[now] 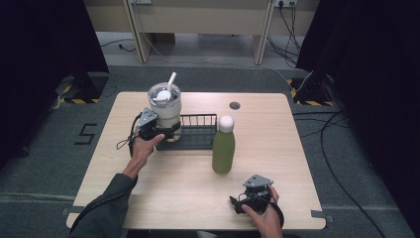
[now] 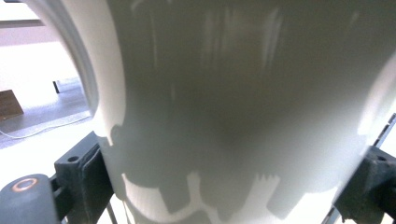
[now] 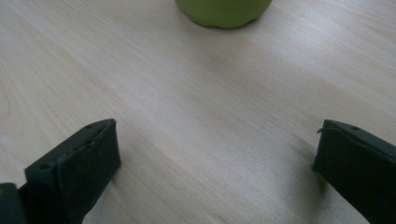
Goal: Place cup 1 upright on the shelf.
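Note:
A cream tumbler (image 1: 166, 106) with a clear lid and a white straw (image 1: 171, 81) stands upright at the left end of a black wire rack (image 1: 194, 133). My left gripper (image 1: 168, 132) is shut on the tumbler's lower body. In the left gripper view the tumbler (image 2: 233, 93) spans the gap, and my left gripper (image 2: 229, 177) presses it from both sides. A green bottle (image 1: 223, 148) with a white cap stands at the table's middle. My right gripper (image 1: 238, 204) rests low near the front edge, open. In its own view my right gripper (image 3: 217, 154) has bare wood between the jaws and the bottle's base (image 3: 223, 10) ahead.
The wooden table (image 1: 277, 148) has a small round grommet (image 1: 235, 105) near its back edge. Dark curtains flank both sides, and cables run over the floor on the right (image 1: 337, 148). Bare wood lies between the bottle and the front left corner.

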`<state>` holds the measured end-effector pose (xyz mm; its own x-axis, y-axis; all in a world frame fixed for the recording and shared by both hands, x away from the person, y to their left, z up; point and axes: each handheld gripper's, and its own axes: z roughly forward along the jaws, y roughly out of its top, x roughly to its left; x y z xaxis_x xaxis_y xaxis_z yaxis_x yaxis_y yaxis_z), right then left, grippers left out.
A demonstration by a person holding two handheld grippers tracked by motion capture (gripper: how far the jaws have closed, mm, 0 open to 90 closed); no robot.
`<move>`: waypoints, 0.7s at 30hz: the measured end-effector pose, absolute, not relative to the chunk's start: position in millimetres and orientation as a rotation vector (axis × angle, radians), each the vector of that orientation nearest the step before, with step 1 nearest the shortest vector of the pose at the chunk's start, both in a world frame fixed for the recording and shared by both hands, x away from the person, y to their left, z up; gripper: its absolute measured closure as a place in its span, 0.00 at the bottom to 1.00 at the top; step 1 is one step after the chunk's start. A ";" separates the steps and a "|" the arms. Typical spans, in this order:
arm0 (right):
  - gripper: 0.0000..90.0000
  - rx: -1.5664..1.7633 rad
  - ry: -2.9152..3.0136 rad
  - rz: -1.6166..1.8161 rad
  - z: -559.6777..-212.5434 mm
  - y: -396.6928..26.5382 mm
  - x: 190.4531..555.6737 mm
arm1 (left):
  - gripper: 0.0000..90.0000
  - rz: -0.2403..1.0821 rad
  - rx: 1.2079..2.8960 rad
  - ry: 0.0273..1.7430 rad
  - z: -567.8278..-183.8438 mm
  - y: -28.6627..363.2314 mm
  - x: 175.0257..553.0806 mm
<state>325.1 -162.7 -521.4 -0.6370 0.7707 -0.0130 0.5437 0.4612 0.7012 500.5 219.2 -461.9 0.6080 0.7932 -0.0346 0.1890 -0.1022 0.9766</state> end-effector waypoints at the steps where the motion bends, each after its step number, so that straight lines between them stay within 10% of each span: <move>1: 0.01 1.116 2.387 0.967 -521.3 -162.7 325.1 | 0.11 0.621 1.626 0.833 -461.9 219.6 500.7; 21: 0.01 1.113 2.389 0.967 -521.4 -162.6 325.2 | 0.09 0.600 1.617 0.842 -464.1 224.0 495.9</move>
<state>325.2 -162.6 -521.4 -0.6391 0.7690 -0.0133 0.5433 0.4636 0.7000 495.9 224.0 -464.1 0.6108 0.7896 -0.0587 0.2016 -0.0834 0.9759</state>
